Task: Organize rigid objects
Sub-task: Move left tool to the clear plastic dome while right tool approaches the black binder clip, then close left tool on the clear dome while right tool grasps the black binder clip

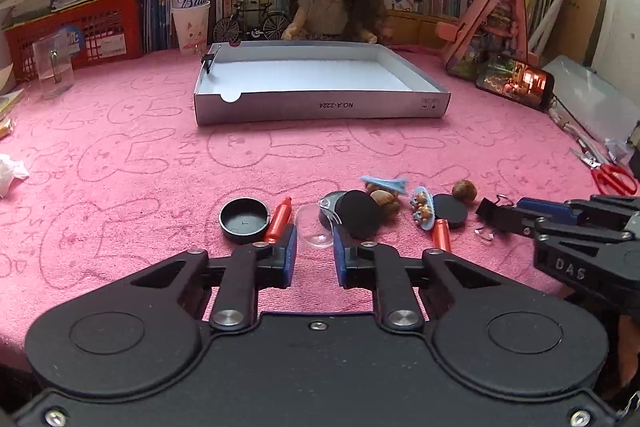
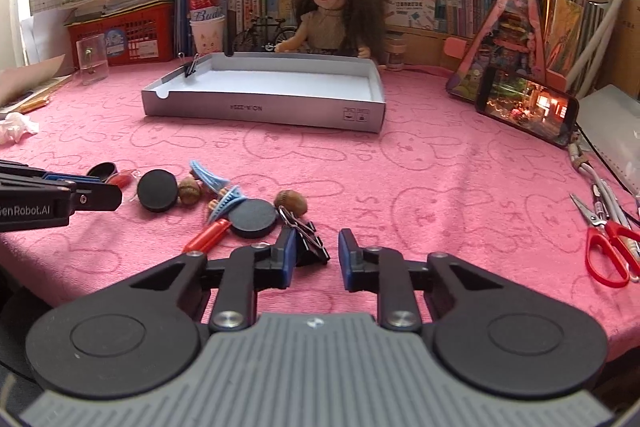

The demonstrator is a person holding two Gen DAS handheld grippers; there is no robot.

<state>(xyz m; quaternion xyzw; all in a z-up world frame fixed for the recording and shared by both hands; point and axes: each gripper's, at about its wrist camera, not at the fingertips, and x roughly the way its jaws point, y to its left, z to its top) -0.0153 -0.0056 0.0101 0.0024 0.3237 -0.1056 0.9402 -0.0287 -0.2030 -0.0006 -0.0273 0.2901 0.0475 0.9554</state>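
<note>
My left gripper (image 1: 316, 239) is shut on a clear plastic dome (image 1: 315, 227), whose width fills the gap between the blue pads. Beside it on the pink cloth lie a black round lid (image 1: 244, 221), a red tube (image 1: 280, 219), black discs (image 1: 358, 215), walnuts (image 1: 464, 190) and a blue hair clip (image 1: 386, 183). My right gripper (image 2: 317, 247) stands around a black binder clip (image 2: 310, 245). The clip rests against the left pad, and a strip of cloth shows by the right pad. An empty grey box lid (image 1: 320, 107) sits further back with a small clip (image 1: 209, 61) on its left wall.
A doll (image 1: 326, 3) sits behind the box before a wall of books. A lit phone (image 2: 526, 111) leans at the right, with red scissors (image 2: 608, 251) nearer the edge. A clear cup (image 1: 52, 67), a red basket (image 1: 80, 31) and a crumpled tissue (image 1: 10, 175) are at the left.
</note>
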